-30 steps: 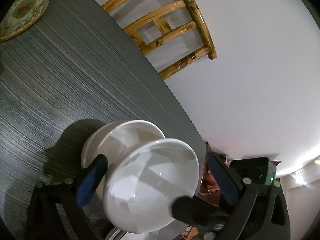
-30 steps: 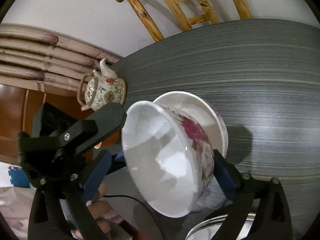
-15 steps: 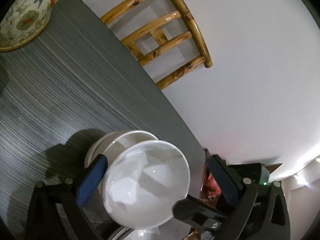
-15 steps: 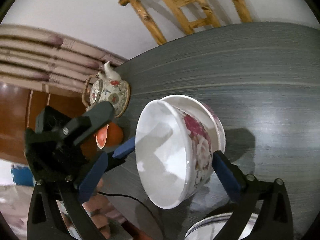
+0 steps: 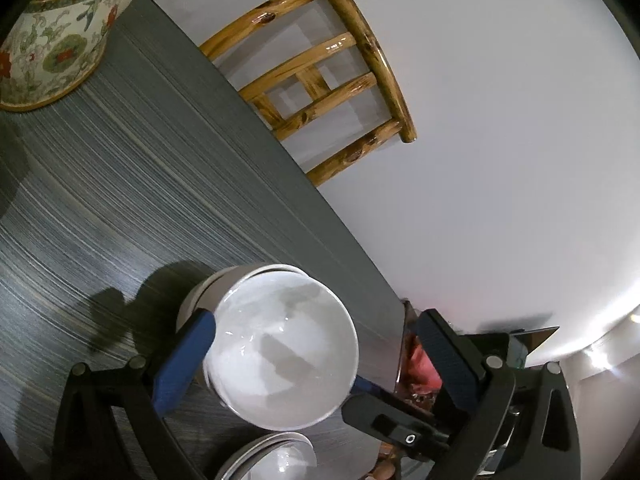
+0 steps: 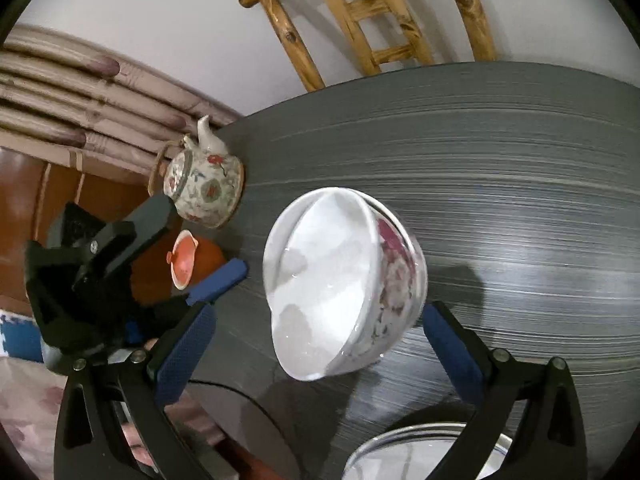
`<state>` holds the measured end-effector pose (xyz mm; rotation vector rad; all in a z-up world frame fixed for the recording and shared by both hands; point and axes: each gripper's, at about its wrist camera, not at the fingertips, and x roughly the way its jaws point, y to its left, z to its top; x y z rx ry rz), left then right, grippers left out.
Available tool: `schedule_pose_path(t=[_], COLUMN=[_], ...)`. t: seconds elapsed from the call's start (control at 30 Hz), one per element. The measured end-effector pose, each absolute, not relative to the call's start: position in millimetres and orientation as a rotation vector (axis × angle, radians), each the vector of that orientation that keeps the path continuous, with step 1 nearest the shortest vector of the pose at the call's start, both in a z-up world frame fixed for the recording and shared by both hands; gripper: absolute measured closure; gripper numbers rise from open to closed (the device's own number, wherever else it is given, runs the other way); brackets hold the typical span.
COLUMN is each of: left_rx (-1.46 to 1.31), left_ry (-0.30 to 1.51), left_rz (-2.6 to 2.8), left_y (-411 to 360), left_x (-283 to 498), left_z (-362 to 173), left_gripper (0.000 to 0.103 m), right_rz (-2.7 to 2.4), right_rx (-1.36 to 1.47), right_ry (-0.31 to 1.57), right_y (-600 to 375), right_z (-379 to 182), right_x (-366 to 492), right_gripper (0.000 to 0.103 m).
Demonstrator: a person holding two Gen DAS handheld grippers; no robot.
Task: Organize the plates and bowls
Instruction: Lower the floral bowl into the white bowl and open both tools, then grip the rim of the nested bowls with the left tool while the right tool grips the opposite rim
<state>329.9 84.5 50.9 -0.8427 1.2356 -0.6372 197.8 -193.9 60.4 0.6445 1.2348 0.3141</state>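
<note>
A white bowl with red flowers on its side (image 6: 344, 288) leans inside a second white bowl (image 5: 208, 284) on the dark striped table (image 5: 100, 200). My right gripper (image 6: 316, 348) is open. Its jaws have just been opening, and the flowered bowl stands between its blue pads (image 6: 448, 344) without being pressed. My left gripper (image 5: 316, 356) is open too and straddles the same bowl (image 5: 280, 360). Its left pad (image 5: 188, 356) is close to the rim and its right pad stands well clear.
A flowered teapot (image 6: 204, 188) stands at the table's far corner beside an orange-red lidded cup (image 6: 188, 260). A wooden chair (image 5: 320, 80) is behind the table edge. A pale plate (image 6: 424, 456) with a dish on it lies just under both grippers.
The flowered bowl has sunk lower into the bowl under it and looks smaller in both views. The right jaws have widened. The left view has drawn back, and more of the teapot shows.
</note>
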Motion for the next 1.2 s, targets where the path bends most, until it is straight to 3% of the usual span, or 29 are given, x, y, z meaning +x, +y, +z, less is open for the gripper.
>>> schedule_pose_path(t=[0.73, 0.83, 1.2], left_rx=[-0.815, -0.862, -0.916], left_ry=[1.262, 1.265, 1.303], left_rz=[-0.587, -0.63, -0.625], left_y=[93, 92, 85], left_x=[313, 317, 326], left_z=[41, 35, 14], left_gripper=[0.0, 0.0, 0.0], right_rz=[0.25, 0.287, 0.26], right_rx=[0.731, 0.867, 0.825], right_ry=[1.17, 1.202, 1.23], right_y=[-227, -229, -217], right_z=[48, 36, 1], right_x=[180, 181, 203], right_gripper=[0.0, 0.0, 0.0])
